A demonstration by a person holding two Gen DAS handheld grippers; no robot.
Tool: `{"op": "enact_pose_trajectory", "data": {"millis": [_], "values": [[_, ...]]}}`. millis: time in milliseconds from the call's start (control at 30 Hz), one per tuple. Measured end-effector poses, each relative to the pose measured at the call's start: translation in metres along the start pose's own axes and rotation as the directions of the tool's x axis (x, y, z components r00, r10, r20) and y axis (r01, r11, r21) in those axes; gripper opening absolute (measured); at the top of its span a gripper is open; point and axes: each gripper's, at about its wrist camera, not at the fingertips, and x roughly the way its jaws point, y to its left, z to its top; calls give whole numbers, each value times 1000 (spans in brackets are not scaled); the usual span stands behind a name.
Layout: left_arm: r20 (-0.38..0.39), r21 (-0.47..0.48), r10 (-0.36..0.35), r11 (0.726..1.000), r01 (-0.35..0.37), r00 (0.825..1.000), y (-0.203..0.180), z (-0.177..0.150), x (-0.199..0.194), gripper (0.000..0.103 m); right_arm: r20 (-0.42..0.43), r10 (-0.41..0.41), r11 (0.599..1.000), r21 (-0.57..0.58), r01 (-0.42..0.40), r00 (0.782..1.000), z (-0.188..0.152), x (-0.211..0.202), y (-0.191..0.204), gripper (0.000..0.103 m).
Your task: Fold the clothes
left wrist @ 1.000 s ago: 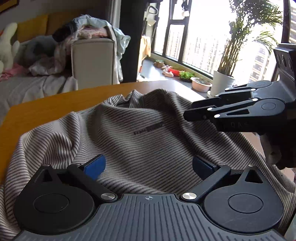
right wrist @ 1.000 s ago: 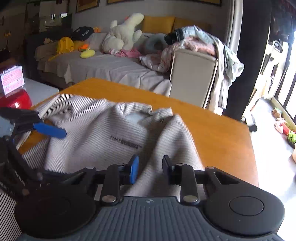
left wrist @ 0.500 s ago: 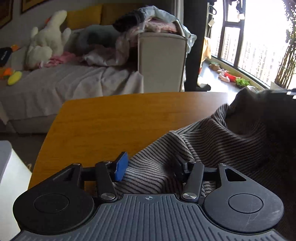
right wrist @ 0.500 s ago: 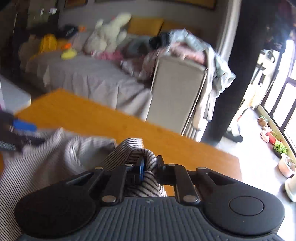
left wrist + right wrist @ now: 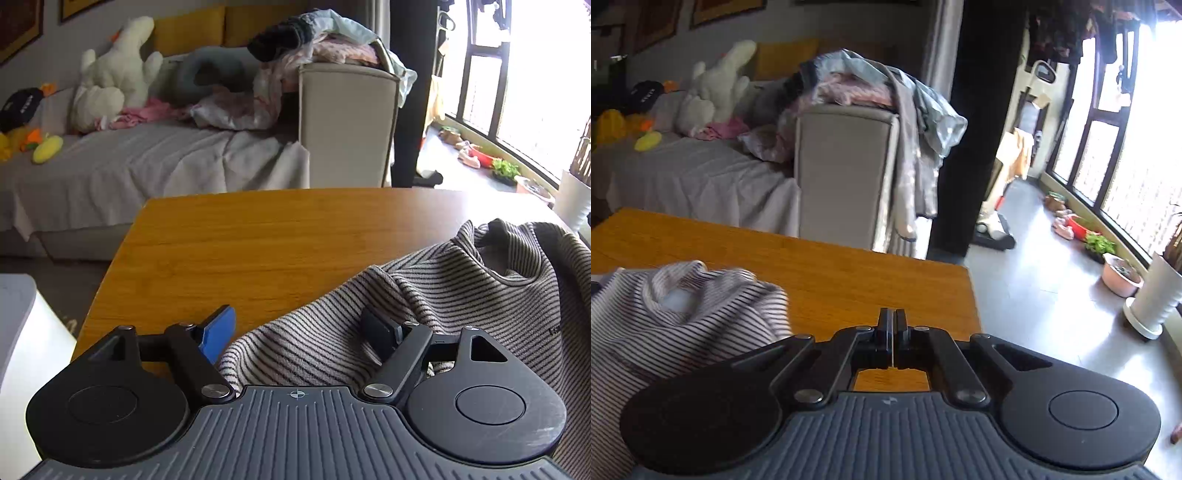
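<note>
A grey striped shirt (image 5: 461,295) lies rumpled on the wooden table (image 5: 258,240). My left gripper (image 5: 297,332) is at the shirt's left edge and its jaws are opening. A fold of the cloth lies between the fingers, and the blue pad (image 5: 218,332) stands clear of it. In the right wrist view the shirt (image 5: 665,325) is bunched at the left, blurred. My right gripper (image 5: 893,332) is over the table (image 5: 849,280) near its right edge. It is shut, pads together, with no cloth showing between them.
Beyond the table stands a grey-covered sofa (image 5: 129,166) with plush toys (image 5: 110,92) and a heap of clothes (image 5: 871,85) on its armrest. A white object (image 5: 14,332) sits low on the left. Plant pots (image 5: 1152,295) line the window on the right.
The left gripper swung from over the shirt's middle to its left edge, narrowed its jaws on a fold, then widened them. The right gripper pinched the cloth, now shows none, and moved right.
</note>
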Motion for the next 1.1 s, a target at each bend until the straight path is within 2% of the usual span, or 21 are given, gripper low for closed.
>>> {"op": "enact_pose_trajectory", "data": {"millis": [67, 133, 233, 267, 333, 400, 433, 467, 567, 633, 667, 733, 767, 833, 900, 967, 1033, 1100], "values": [[1, -3, -5, 1000, 5, 1000, 1, 0, 0, 81, -19, 167, 984, 69, -165, 986, 11, -1, 17, 7], [2, -4, -10, 1000, 10, 1000, 2, -1, 0, 81, -36, 310, 943, 142, -302, 950, 19, 7, 36, 15], [-1, -13, -21, 1000, 21, 1000, 4, -1, 0, 82, -70, 388, 911, 182, -371, 919, 20, 38, 68, 20], [-1, -17, -26, 1000, 26, 1000, 4, -1, 1, 82, -89, 402, 903, 203, -379, 911, 18, 50, 76, 28], [0, -23, -34, 999, 34, 999, 5, -2, 1, 82, -133, 429, 884, 264, -385, 893, 13, 74, 88, 37], [4, -24, -41, 999, 41, 999, 6, -2, 0, 83, -171, 458, 867, 303, -396, 872, 10, 93, 98, 35], [5, -24, -44, 999, 44, 999, 6, -2, 0, 83, -172, 464, 867, 290, -406, 869, 13, 97, 103, 14], [7, -26, -48, 999, 48, 999, 6, -2, 0, 84, -162, 464, 868, 281, -409, 871, 17, 97, 107, 9], [18, -36, -62, 997, 63, 998, 7, -2, -1, 88, -52, 419, 883, 254, -394, 906, 41, 80, 104, 9], [34, -44, -70, 996, 71, 997, 9, -3, -3, 92, -7, 350, 925, 160, -345, 937, 56, 71, 105, 9], [36, -44, -66, 997, 67, 997, 9, -3, -3, 92, 2, 308, 947, 98, -306, 952, 60, 68, 107, 10], [29, -47, -55, 997, 56, 998, 8, -3, -4, 92, 28, 137, 989, -61, -135, 990, 60, 62, 113, 10], [32, -56, -54, 997, 56, 998, 10, -3, -4, 92, 38, 80, 993, -95, -77, 996, 57, 59, 110, 11], [48, -70, -51, 996, 55, 998, 14, -2, -8, 92, 26, 55, 995, -81, -53, 998, 51, 52, 97, 11], [66, -64, -48, 997, 52, 997, 15, 0, -16, 92, -2, 94, 994, -49, -94, 996, 39, 43, 81, 11], [82, -63, -72, 995, 77, 994, 12, 3, -24, 92, -32, 127, 989, -76, -129, 991, 21, 35, 77, 11], [110, -56, -128, 989, 134, 986, 2, 10, -35, 92, -69, 156, 981, -108, -163, 985, 6, 34, 80, 11], [146, -14, -204, 978, 208, 968, -16, 15, -45, 92, -106, 180, 974, -117, -192, 978, -5, 38, 86, 13]]}}
